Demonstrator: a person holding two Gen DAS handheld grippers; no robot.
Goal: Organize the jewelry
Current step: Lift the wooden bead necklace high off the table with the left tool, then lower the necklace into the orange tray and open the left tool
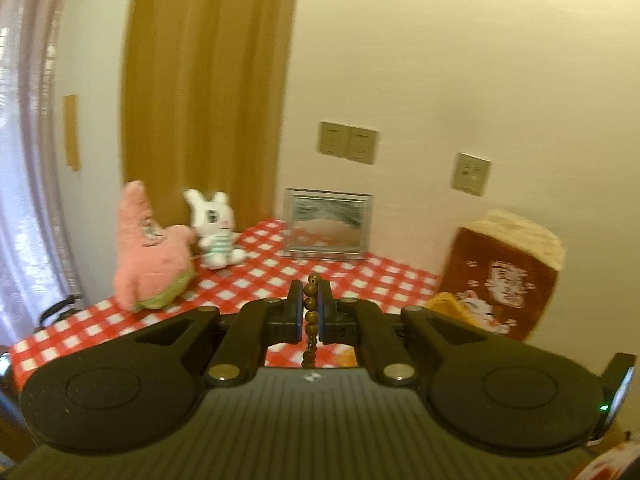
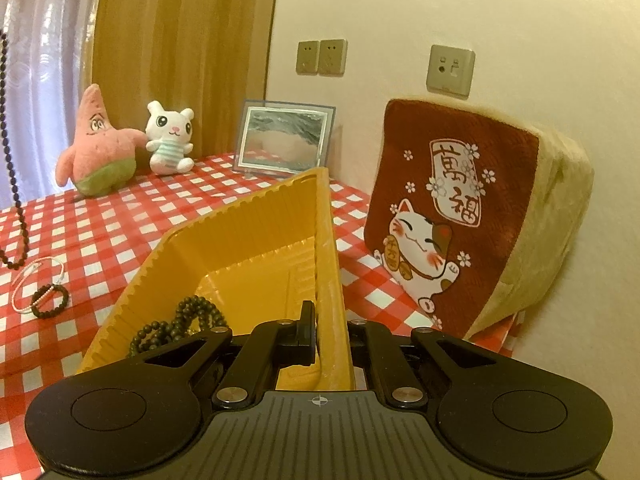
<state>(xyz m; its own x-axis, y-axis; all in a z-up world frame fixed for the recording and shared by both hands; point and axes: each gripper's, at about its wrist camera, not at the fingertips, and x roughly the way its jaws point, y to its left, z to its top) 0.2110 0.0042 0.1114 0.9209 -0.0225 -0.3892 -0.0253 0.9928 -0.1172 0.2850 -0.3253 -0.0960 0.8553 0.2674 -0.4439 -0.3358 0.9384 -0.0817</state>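
Red-white checked tablecloth across frame centre, cream wall w/ sockets upper centre, curtain upper left, left gripper clamping brown bead string, right gripper pinching yellow tray rim.

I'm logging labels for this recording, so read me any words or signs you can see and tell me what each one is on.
"萬福": on the white plaque printed on the red lucky-cat cushion, right wrist view.
Small characters on the gold coin the cat holds: too small to read.
Wall sockets: no readable markings.
Nothing else carries text.
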